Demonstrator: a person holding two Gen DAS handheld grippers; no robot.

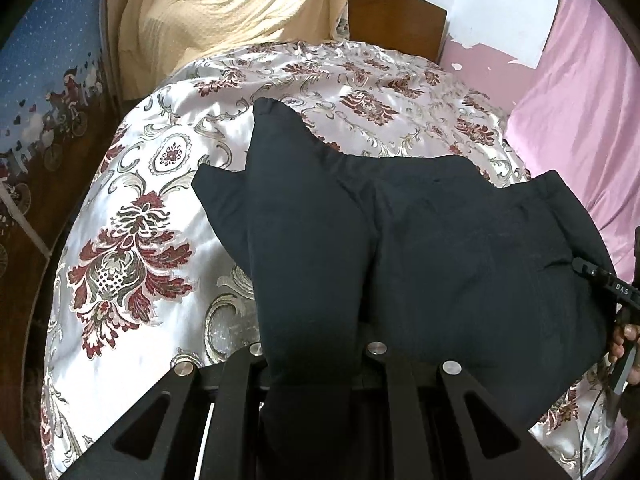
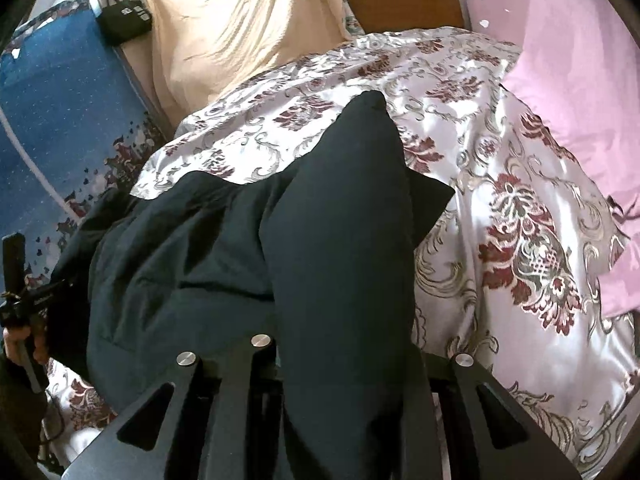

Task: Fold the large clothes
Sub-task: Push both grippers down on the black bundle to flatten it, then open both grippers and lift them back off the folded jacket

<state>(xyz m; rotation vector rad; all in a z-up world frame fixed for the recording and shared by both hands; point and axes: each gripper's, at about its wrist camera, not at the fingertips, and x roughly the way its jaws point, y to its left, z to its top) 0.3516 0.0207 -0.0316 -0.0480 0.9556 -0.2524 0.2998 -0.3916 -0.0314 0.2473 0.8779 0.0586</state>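
Both grippers (image 1: 316,364) clamped on dark garment (image 1: 440,240)

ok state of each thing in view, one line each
left hand-held gripper: shut on the dark garment
right hand-held gripper: shut on the dark garment
dark garment: bunched, partly lifted off the bedspread
bedspread: spread out, wrinkled
black bag: lying on the ledge

Dark garment (image 2: 224,264) bunched in the right gripper (image 2: 344,364), draped over floral satin bedspread (image 2: 520,240).
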